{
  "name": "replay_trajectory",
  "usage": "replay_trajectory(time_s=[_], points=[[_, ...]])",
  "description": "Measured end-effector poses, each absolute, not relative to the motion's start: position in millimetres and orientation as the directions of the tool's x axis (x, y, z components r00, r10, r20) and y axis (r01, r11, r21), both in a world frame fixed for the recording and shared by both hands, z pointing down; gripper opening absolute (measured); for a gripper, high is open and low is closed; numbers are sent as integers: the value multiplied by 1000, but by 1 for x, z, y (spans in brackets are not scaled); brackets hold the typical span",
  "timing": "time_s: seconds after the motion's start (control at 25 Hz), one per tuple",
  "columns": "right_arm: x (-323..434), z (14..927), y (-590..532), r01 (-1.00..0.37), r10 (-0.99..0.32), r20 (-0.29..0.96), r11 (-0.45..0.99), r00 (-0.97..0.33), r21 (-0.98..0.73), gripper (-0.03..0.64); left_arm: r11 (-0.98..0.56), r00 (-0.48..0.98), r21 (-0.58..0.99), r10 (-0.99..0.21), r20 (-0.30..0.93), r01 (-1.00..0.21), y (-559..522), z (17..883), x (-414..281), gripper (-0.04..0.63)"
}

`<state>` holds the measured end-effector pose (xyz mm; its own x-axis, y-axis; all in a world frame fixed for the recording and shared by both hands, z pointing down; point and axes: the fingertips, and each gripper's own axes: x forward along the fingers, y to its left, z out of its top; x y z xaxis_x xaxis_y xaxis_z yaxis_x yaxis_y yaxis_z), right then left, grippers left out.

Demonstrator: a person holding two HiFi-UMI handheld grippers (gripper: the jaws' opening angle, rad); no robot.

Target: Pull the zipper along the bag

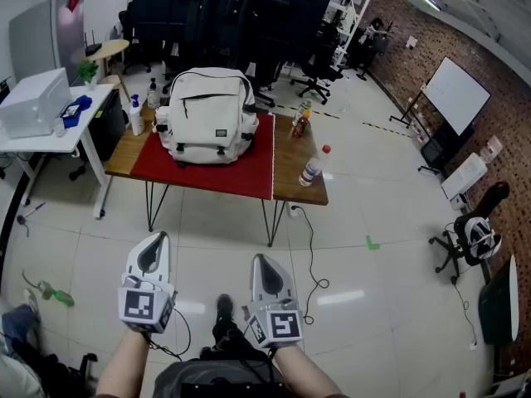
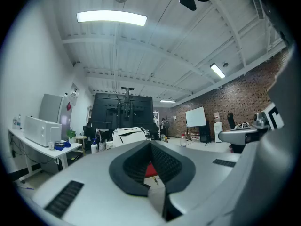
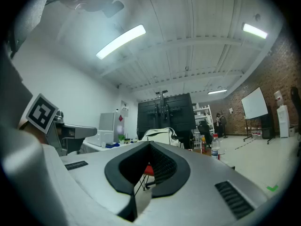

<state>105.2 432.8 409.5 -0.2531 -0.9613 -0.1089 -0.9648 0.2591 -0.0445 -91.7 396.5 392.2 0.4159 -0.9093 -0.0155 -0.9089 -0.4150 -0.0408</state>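
A white backpack (image 1: 206, 114) stands upright on a red mat (image 1: 217, 171) on a wooden table (image 1: 292, 172), far ahead of me; its dark zipper lines run across the front. The same backpack (image 2: 127, 134) shows small in the left gripper view, and the backpack (image 3: 160, 136) shows again in the right gripper view. My left gripper (image 1: 158, 240) and right gripper (image 1: 257, 260) are held low over the floor, well short of the table. Both are shut with nothing between the jaws.
A plastic bottle (image 1: 313, 167) and an orange-capped bottle (image 1: 300, 123) stand on the table's right part, spray bottles (image 1: 136, 114) on its left. A white desk (image 1: 50, 131) with a printer stands at the left. A cable (image 1: 310, 255) trails on the tiled floor. Office chairs stand at the right.
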Motion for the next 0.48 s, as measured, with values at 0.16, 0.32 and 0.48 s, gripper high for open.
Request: replay_trajectory(time_s=[0.16,0.32,0.48], points=[[103,393,405,-963,-950,-164,269,-265,-3,15,-403,404,-39,-914,-24,-914,370,393,-93,14],[102,396,367,-957,-940,-181,290,-289,25,15,-403,405,-55,-914,-29,-913,337,397,-87,14],[111,410,317,-956,-945,-160,292,-284,-23,15,-398,400,-65,-916,-25,-915,292,398,-81,15]])
